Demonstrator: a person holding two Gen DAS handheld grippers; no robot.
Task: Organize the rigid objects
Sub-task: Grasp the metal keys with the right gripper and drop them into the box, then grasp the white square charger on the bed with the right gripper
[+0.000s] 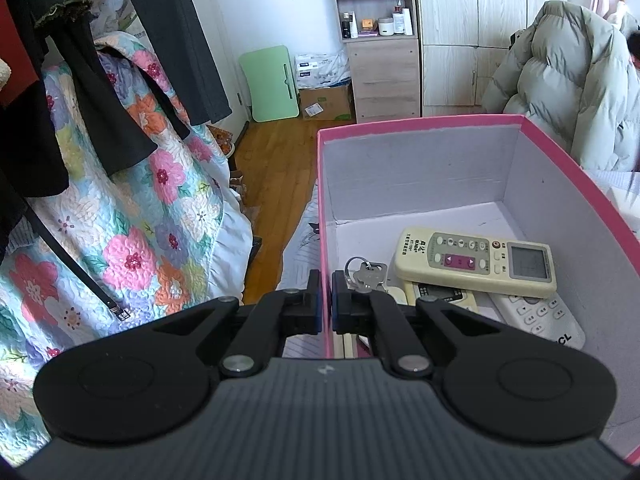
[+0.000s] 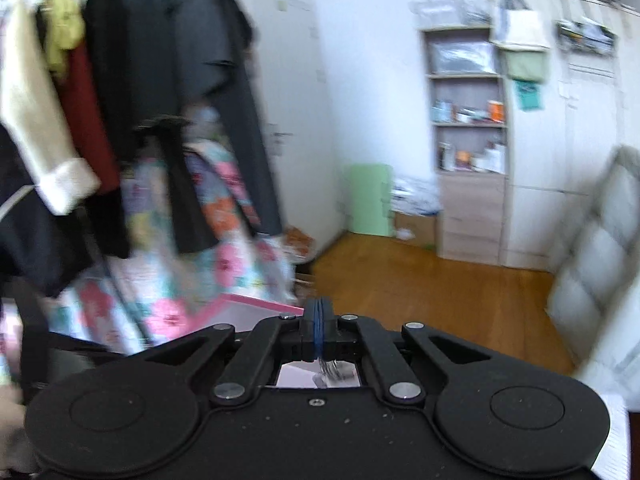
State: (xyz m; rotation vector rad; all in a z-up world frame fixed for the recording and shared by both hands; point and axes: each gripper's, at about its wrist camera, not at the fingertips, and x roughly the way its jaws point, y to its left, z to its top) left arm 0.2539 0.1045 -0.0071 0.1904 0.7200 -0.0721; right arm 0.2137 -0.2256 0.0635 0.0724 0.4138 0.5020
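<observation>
In the left wrist view, my left gripper (image 1: 326,280) is shut on the left wall of the pink box (image 1: 420,124). One finger is outside the wall and one inside. Inside the box lie a cream remote (image 1: 476,260), a second cream remote (image 1: 444,294) under it, a white remote (image 1: 540,316) and a bunch of keys (image 1: 366,274). In the blurred right wrist view, my right gripper (image 2: 318,308) is shut, pads together, high above the floor. A metal fork (image 2: 332,370) shows its tines just beneath the pads and appears held by them. A corner of the pink box (image 2: 256,306) shows below left.
A floral quilt (image 1: 132,216) and dark clothes (image 1: 132,40) hang on a rack at the left. Wood floor (image 1: 276,168) lies beyond the box. A shelf unit (image 1: 380,40), wardrobe (image 1: 500,32), green board (image 1: 272,84) and cardboard box (image 1: 326,102) stand at the far wall. A grey puffer coat (image 1: 568,88) is at the right.
</observation>
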